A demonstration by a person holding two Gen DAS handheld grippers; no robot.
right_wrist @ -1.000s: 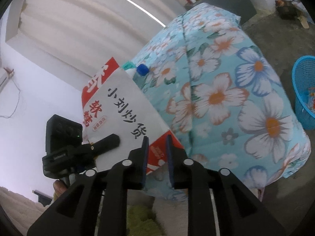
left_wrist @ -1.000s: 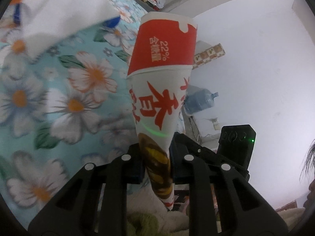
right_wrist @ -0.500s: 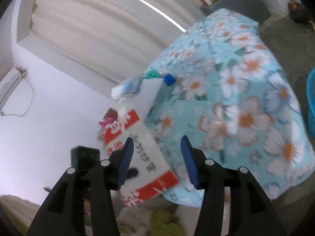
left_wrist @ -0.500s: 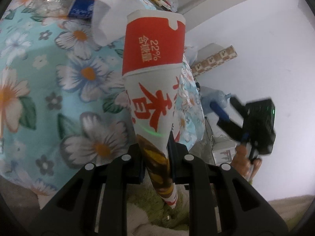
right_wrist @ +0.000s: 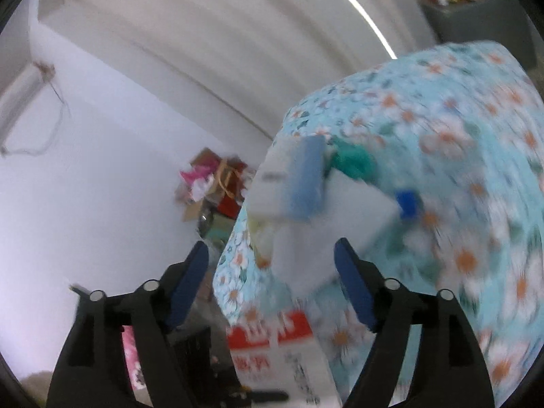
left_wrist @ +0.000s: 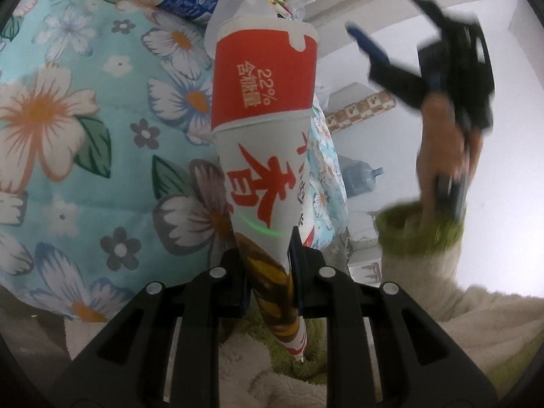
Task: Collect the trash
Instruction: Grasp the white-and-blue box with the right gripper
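While the left claw stays clamped on the red-and-white paper cone, the right claw, jaws just opened and empty, has released its red-and-white paper bag, which now sits low beside the floral-clothed counter, freeing that claw for further trash.

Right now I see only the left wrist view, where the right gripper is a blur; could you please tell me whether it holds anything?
Observer: No. The right gripper is open, its jaws have just been opening, and nothing is gripped between them.
Operator: What does it face?
Observer: A blurred white-and-blue package on the floral tablecloth.
Operator: Anything lower down?
Observer: A red-and-white paper bag, beneath the gripper.
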